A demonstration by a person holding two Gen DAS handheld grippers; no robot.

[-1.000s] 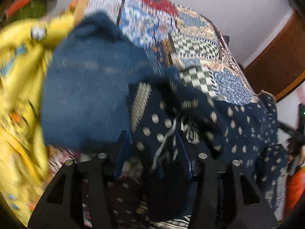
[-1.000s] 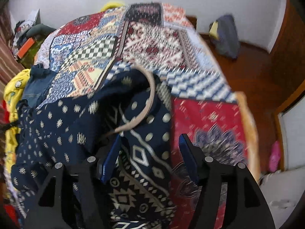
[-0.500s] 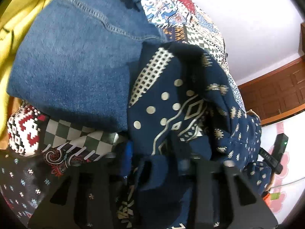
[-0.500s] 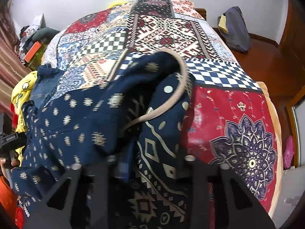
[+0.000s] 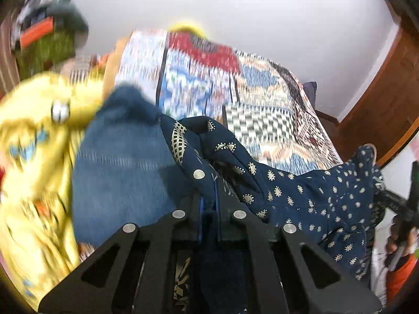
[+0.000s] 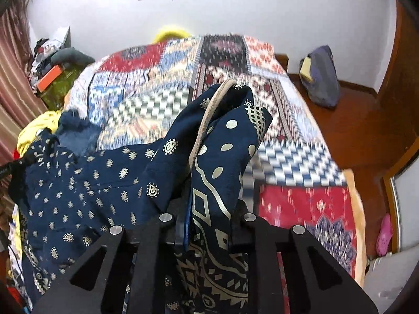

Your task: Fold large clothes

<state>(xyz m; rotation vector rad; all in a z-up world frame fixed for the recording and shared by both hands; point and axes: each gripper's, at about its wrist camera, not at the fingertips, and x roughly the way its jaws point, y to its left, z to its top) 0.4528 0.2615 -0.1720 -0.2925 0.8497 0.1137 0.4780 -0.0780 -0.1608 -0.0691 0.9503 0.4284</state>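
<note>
Left gripper [image 5: 208, 204] pinching one end of the navy printed garment [image 5: 301, 193], jaws pressed tight on the cloth. Right gripper [image 6: 209, 222] closing on the other end, a thick bunch of the same cloth between its fingers.

Garment hanging between both, up over the patchwork bedspread [image 6: 288, 157]. Blue jeans [image 5: 123, 178] and yellow cloth [image 5: 34, 130] heaped near the left side.

To do it well: hold both ends level and pull apart till the cloth goes flat. Keep clear of the heap. Lay down on a bare part of the bed. Mind the tan trim [image 6: 207, 123] so no twist stays in.
</note>
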